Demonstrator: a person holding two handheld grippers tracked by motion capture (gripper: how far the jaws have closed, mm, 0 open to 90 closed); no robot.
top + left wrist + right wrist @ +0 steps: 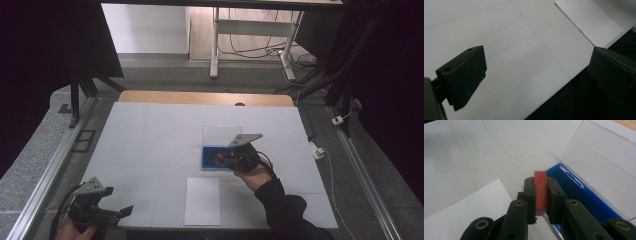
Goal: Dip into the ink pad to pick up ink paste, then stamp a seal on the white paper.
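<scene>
Between my right gripper's (541, 195) pads: one small red block (541, 191) with yellowish markings, clamped upright on its narrow faces, held over the near edge of the blue tray. Blue tray (584, 195): shallow, with a clear hinged lid (604, 157) standing open behind it, resting mid-table (150, 140) in the high view. White paper sheet (202, 201): flat on the table, near its front edge, just on my side of the tray. My left gripper (117, 212): at the front left corner of the table, jaws wide apart, nothing between them, well apart from the tray.
</scene>
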